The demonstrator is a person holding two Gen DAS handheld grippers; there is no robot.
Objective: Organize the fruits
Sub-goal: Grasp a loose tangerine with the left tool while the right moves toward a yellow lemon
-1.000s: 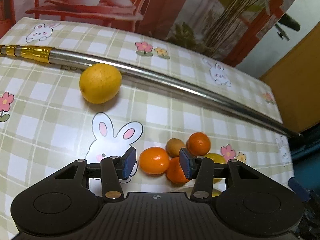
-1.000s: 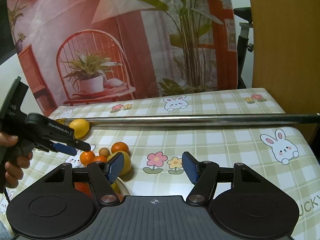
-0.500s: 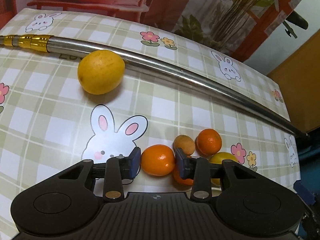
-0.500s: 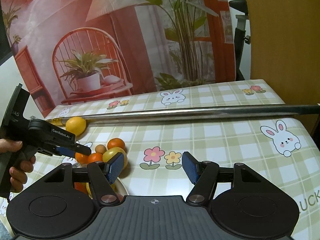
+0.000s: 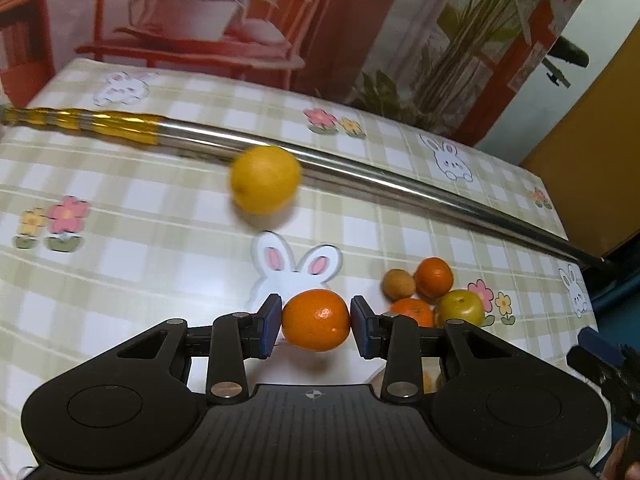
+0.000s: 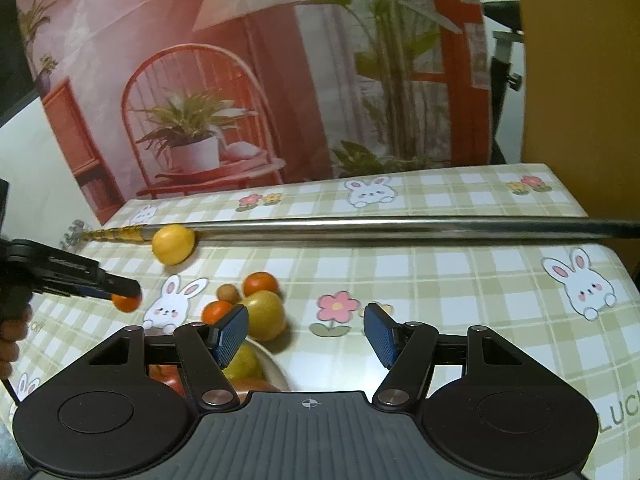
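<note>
A: Status change: the left hand-held gripper [image 5: 316, 326] is now carrying the mandarin [image 5: 316, 320] clamped between its blue pads; half a second ago that fruit was lying on the worktop [image 5: 160, 240] against the fruit cluster, with the pads only bracketing it. In the right wrist view the fruit is hanging clear of the cloth at about 9 o'clock, pulled well apart from the cluster.

B: Meaning for the task?

A: Judged from this, the pick is complete and the transfer is beginning. A white plate [image 6: 276, 372], already holding fruit, is sitting at 6 o'clock in the right wrist view, partly hidden under the gripper body; it is probably the destination.

B: Right hand-held gripper [image 6: 306, 330]?

A: Its fingers are standing apart, holding nothing, hovering above the plate rim.

B: Remaining items?

A: The cluster is lying at 3 o'clock from the held mandarin: two more mandarins [image 5: 434, 278], a small brown round fruit [image 5: 398, 284] and a yellow-green fruit [image 5: 460, 306]. A lemon [image 5: 264, 178] is lying at 12 o'clock, against a steel pole [image 5: 400, 188] with a gold end.

B: Surfaces?

A: The mandarin is round with a glossy, pitted peel, so it may be rolling in the flat pads if squeezed off centre. The worktop is carrying a smooth checked cloth printed with rabbits.
</note>
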